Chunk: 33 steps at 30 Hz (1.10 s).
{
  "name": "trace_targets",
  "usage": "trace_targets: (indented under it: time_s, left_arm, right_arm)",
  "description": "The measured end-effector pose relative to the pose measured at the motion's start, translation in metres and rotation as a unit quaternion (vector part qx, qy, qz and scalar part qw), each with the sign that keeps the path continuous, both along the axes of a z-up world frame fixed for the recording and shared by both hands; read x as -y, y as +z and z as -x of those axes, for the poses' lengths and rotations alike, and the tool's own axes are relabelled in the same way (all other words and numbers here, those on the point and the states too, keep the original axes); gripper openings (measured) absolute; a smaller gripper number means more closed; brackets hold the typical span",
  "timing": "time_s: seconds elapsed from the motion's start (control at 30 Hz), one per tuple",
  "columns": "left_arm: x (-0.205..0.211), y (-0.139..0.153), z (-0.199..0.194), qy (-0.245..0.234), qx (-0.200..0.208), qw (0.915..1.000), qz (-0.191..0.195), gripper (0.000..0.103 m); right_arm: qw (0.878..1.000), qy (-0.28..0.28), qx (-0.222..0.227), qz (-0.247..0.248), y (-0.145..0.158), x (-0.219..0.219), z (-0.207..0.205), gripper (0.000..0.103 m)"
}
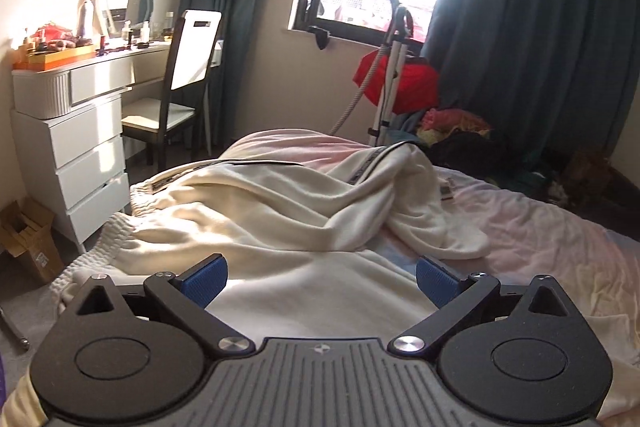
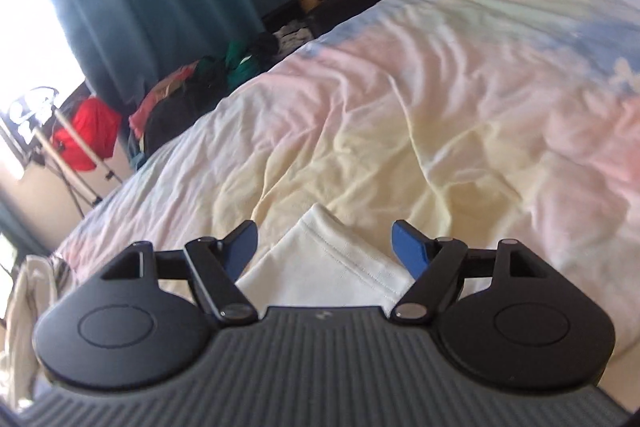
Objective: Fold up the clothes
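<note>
Cream white trousers [image 1: 280, 211] with a dark side stripe lie crumpled on the bed, elastic waistband at the left edge. My left gripper [image 1: 322, 277] is open with its blue pads just above the cloth, holding nothing. In the right wrist view a hemmed end of the cream garment [image 2: 328, 259] lies flat on the sheet. My right gripper [image 2: 324, 247] is open, its pads on either side of that end, not closed on it.
The bed has a pastel tie-dye sheet [image 2: 440, 87]. A white dresser [image 1: 76, 147] and chair [image 1: 180, 79] stand at the left. A garment steamer [image 1: 388, 75], red cloth and a clothes pile [image 1: 460, 131] sit under the window by dark curtains. A cardboard box [image 1: 28, 239] is on the floor.
</note>
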<state>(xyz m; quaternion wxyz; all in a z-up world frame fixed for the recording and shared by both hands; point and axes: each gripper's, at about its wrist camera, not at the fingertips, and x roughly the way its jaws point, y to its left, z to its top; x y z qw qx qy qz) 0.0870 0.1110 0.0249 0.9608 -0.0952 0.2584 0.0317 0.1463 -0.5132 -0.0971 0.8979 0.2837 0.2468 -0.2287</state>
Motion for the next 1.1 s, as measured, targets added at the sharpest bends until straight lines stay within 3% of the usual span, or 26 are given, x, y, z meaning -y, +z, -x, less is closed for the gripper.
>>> trace_targets:
  time_s: [0.1, 0.17, 0.3, 0.37, 0.47, 0.5, 0.53, 0.57, 0.63, 0.67, 0.9, 0.97, 1.1]
  left_arm:
    - [0.050, -0.018, -0.027, -0.044, 0.008, 0.9990, -0.004, 0.103]
    - [0.081, -0.041, -0.049, -0.065, -0.005, 0.9978, -0.012, 0.103]
    - [0.125, -0.086, -0.074, -0.121, -0.040, 0.9916, -0.023, 0.101]
    - [0.139, -0.106, -0.077, -0.154, -0.059, 0.9858, -0.032, 0.100]
    - [0.152, -0.127, -0.071, -0.166, -0.073, 0.9822, -0.048, 0.098]
    - [0.154, -0.130, -0.068, -0.164, -0.075, 0.9826, -0.045, 0.098]
    - [0.155, -0.133, -0.064, -0.162, -0.077, 0.9829, -0.040, 0.098]
    - [0.157, -0.133, -0.061, -0.161, -0.067, 0.9834, -0.049, 0.098]
    - [0.162, -0.131, -0.054, -0.159, -0.046, 0.9838, -0.070, 0.098]
    - [0.162, -0.129, -0.052, -0.154, -0.037, 0.9845, -0.075, 0.098]
    - [0.151, -0.118, -0.049, -0.127, -0.013, 0.9883, -0.083, 0.098]
    - [0.146, -0.116, -0.051, -0.118, -0.011, 0.9891, -0.086, 0.098]
    - [0.137, -0.111, -0.052, -0.104, -0.003, 0.9914, -0.080, 0.098]
  right_arm:
    - [0.999, 0.034, -0.014, 0.003, -0.014, 0.008, -0.016, 0.076]
    - [0.999, 0.039, -0.025, -0.010, -0.025, 0.015, -0.024, 0.075]
    - [0.997, 0.064, -0.051, 0.007, -0.041, 0.017, -0.036, 0.075]
    - [0.993, 0.091, -0.070, 0.038, -0.046, 0.010, -0.044, 0.076]
    - [0.985, 0.128, -0.084, 0.078, -0.052, -0.007, -0.052, 0.077]
    - [0.982, 0.139, -0.087, 0.091, -0.053, -0.013, -0.054, 0.076]
    - [0.981, 0.138, -0.090, 0.104, -0.053, -0.018, -0.055, 0.065]
    - [0.979, 0.136, -0.093, 0.116, -0.052, -0.022, -0.057, 0.046]
    - [0.984, 0.124, -0.079, 0.100, -0.046, -0.022, -0.056, 0.022]
    - [0.985, 0.116, -0.071, 0.101, -0.042, -0.022, -0.055, 0.016]
    - [0.994, 0.031, -0.042, 0.095, -0.020, -0.008, -0.046, 0.014]
    - [0.995, 0.024, -0.062, 0.067, -0.033, 0.000, -0.047, 0.014]
    - [0.993, 0.040, -0.058, 0.093, -0.042, -0.008, -0.048, 0.017]
